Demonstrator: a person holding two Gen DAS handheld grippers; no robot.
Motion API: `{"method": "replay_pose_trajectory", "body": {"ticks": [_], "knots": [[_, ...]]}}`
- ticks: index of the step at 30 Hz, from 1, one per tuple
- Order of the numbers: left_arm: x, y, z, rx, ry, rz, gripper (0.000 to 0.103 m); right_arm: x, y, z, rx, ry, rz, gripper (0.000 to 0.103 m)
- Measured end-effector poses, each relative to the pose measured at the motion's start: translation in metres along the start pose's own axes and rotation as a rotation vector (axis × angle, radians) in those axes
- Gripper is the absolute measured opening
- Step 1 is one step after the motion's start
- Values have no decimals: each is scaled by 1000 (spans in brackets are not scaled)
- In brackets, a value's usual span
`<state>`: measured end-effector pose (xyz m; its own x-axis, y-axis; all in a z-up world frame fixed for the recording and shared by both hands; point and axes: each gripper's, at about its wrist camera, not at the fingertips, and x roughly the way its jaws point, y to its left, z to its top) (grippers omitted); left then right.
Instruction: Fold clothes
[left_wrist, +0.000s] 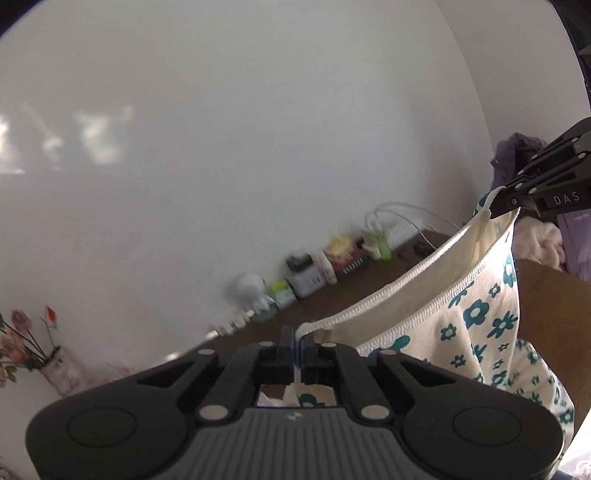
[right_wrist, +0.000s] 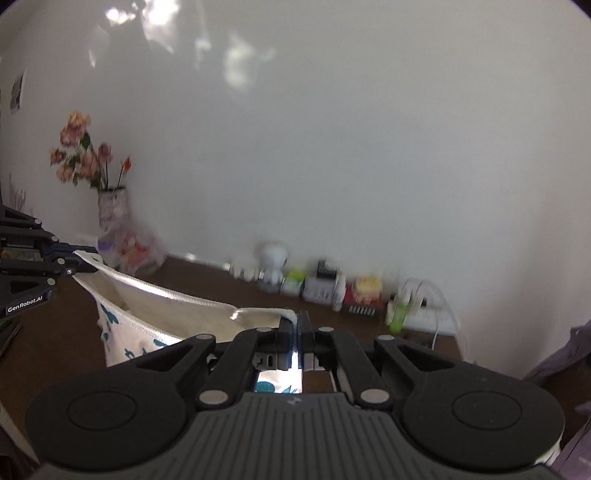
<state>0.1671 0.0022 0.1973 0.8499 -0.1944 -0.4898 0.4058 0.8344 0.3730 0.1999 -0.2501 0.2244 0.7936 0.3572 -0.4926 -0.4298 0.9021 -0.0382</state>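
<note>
A cream garment with teal flowers hangs in the air above the brown table, stretched by its ribbed hem between both grippers. My left gripper is shut on one corner of the hem. My right gripper enters the left wrist view from the right, shut on the other corner. In the right wrist view the right gripper pinches the hem, the garment sags to the left, and the left gripper holds its far corner. The garment's lower part hangs out of sight.
Along the white wall stand a white figurine, small boxes and bottles, a power strip with cables and a vase of flowers. Purple and pale clothes lie piled at the right.
</note>
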Motion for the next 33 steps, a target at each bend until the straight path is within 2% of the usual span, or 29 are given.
{"method": "replay_pose_trajectory", "body": {"ticks": [5,10,11,14,18,19,24,25,26,29,33], "knots": [[47,-8,-72,-123,119,-160,2,43,-6,-72,60,136,118,1],[53,-1,-99,-228,131,-199,3,36,-5,-121,108,172,176,1],[49,0,-101,-248,126,-203,3,34,-4,-127,110,165,178,1],[44,-5,-110,-296,122,-207,14,23,-1,-138,118,124,178,1],[51,-15,-123,-345,135,-188,27,10,0,-143,123,-11,96,1],[52,-16,-127,-371,135,-195,26,6,0,-144,130,-46,76,1],[46,-21,-139,-458,83,-169,21,0,3,-164,171,-106,51,1],[42,-23,-141,-467,60,-169,10,-1,4,-171,174,-112,42,1],[38,-25,-142,-471,38,-167,7,-2,4,-178,178,-116,36,1],[24,-35,-143,-438,-45,-122,3,-2,9,-194,179,-105,31,1],[6,-54,-140,-348,-126,-69,3,1,23,-210,98,-72,-10,2]]}}
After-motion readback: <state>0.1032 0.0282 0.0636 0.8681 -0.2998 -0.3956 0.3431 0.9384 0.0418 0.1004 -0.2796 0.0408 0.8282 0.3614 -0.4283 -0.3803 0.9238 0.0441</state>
